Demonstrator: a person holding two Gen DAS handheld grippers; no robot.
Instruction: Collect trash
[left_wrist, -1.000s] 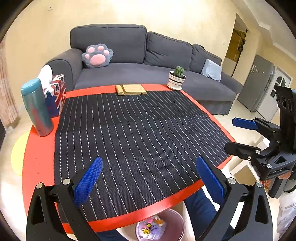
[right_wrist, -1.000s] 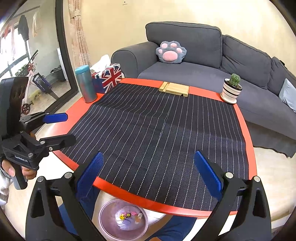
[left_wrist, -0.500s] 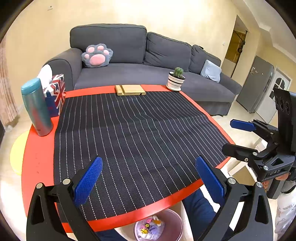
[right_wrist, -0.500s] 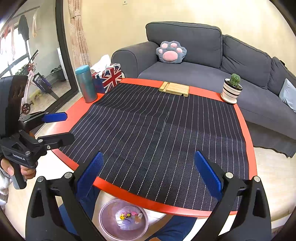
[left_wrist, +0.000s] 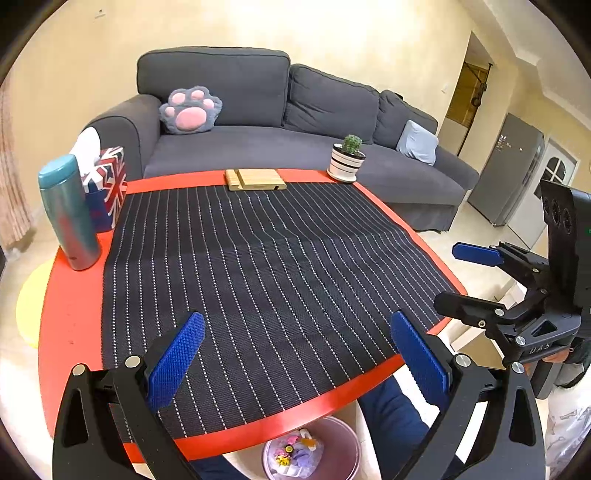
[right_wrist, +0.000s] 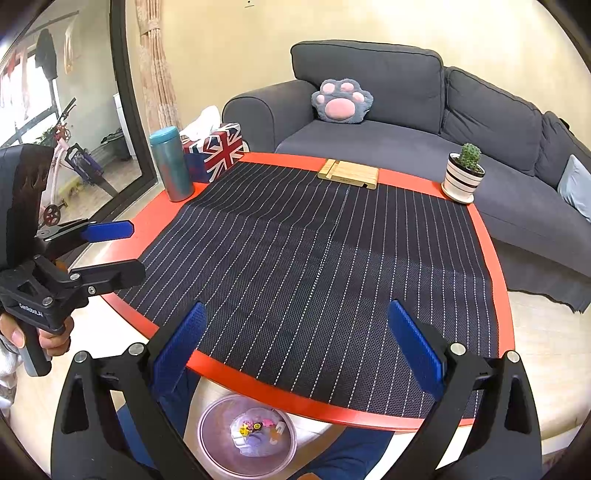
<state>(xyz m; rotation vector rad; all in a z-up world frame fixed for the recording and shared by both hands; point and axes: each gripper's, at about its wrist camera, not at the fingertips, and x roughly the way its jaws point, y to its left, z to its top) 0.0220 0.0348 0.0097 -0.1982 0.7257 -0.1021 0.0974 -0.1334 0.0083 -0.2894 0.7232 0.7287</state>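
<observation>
**Trash already in the bin, nothing loose left on the mat**

Trash (right_wrist: 258, 430) shows only in one place: a small heap of coloured scraps lying at the bottom of the pale pink bin (right_wrist: 210, 424), which stands on the floor under the near edge of the tabletop (right_wrist: 506, 295), between my knees. In the left wrist view the same bin (left_wrist: 343, 439) peeks out below the red rim.

I hold my left gripper (left_wrist: 291, 354) and my right gripper (right_wrist: 295, 343) above the near edge, both with jaws wide apart and nothing between them. Each also shows in the other's view, off to the side of the tabletop, jaws likewise apart.

The striped mat (right_wrist: 332, 258) looks bare. What stands at the far rim reads as belongings, not rubbish: a teal flask (right_wrist: 171, 164), a flag-patterned tissue box (right_wrist: 218, 149), a wooden stand (right_wrist: 349, 173) and a potted cactus (right_wrist: 463, 175).

My judgement is that the collecting step is finished or nearly so. The next move calls for a last look over the mat and the red rim for any small scrap; if none turns up, I have nothing to close on.
</observation>
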